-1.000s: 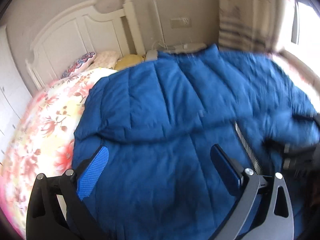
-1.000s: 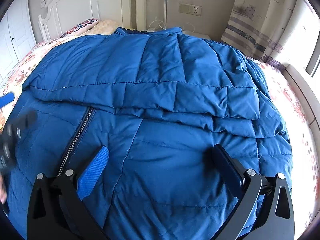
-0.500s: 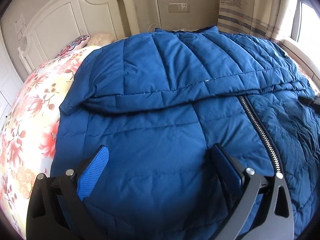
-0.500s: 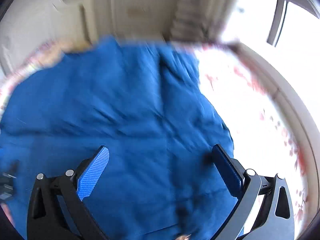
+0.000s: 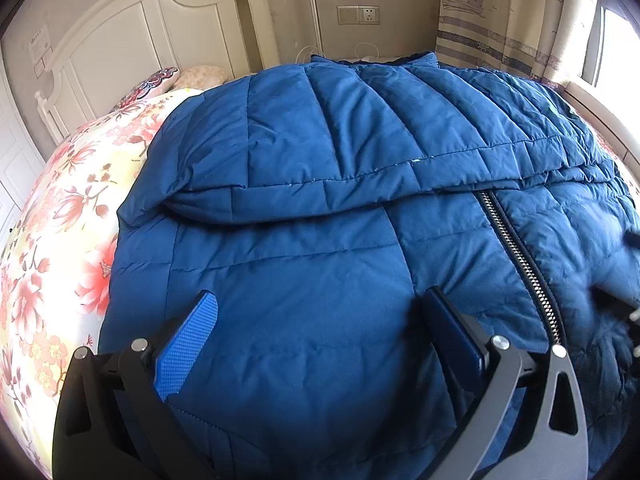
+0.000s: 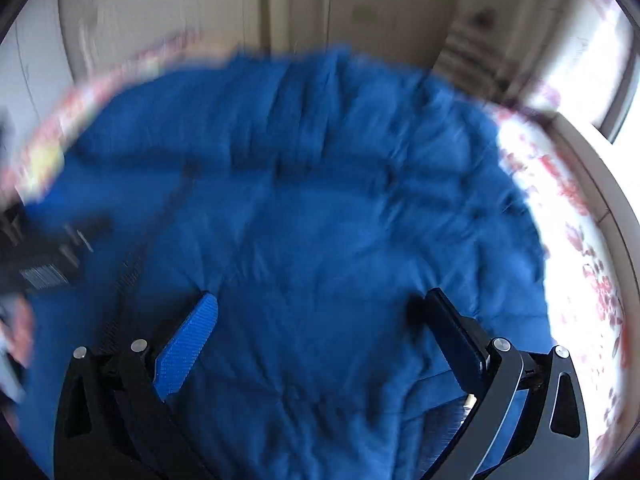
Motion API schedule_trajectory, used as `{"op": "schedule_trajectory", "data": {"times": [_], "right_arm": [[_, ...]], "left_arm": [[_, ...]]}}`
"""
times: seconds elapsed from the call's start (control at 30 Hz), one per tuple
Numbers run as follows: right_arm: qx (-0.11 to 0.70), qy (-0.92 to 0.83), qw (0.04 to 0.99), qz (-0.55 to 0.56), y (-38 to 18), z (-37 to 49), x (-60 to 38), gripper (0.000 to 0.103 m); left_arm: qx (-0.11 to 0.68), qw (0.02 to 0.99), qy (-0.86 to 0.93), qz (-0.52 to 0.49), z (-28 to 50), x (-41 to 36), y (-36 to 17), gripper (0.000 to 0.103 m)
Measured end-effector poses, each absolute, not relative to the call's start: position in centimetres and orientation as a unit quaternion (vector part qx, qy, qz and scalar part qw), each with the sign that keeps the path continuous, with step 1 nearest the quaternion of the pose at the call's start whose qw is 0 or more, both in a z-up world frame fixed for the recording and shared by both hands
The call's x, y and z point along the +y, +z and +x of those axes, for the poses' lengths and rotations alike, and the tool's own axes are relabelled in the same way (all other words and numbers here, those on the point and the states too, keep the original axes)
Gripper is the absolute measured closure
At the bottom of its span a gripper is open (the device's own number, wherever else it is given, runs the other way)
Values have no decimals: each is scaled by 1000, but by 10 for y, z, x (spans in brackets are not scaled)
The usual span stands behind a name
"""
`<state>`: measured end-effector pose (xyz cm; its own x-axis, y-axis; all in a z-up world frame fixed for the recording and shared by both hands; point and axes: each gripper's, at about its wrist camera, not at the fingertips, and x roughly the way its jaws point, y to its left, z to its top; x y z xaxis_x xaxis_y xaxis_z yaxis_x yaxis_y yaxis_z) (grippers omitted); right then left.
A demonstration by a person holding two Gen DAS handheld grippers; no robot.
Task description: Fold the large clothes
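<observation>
Blue quilted fabric fills both views: a large padded jacket [image 5: 320, 208] lies spread on a bed with a flowered sheet [image 5: 60, 208], its upper part already folded down over the body, and its zipper [image 5: 516, 244] runs out from under that fold. The left gripper [image 5: 320, 332] hangs just above the lower panel with its jaws wide and nothing between them. The right gripper [image 6: 320, 332] is also spread wide and empty; its view is blurred.

For the next fold, I think each gripper should take 1 corner of the hem, pinch both layers of the thick filling, and lift evenly so that the fold stays straight.

A white headboard [image 5: 132, 40], pillows [image 5: 180, 78] and a curtain [image 5: 500, 20] stand beyond the jacket. The puffy padding and the stiff zipper may resist a flat crease.
</observation>
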<state>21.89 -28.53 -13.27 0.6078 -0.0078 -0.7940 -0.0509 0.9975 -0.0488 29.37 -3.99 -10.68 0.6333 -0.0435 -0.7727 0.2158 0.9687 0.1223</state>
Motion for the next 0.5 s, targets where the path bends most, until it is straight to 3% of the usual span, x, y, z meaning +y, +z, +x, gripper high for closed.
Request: {"op": "schedule_trajectory", "data": {"times": [0.17,0.33,0.5], "right_arm": [[455,3,890,-36,-120,210,-291,5],[431,77,896,-66,-110,157,-289,5],[422,106,898,-73,-138,117,-291,4]], "left_arm": [[435,896,-57,68,281,-25,-96,2],[417,902,-98,53,213,-6,-73,2],[427,892,-94,112,165,-2,-111,2]]}}
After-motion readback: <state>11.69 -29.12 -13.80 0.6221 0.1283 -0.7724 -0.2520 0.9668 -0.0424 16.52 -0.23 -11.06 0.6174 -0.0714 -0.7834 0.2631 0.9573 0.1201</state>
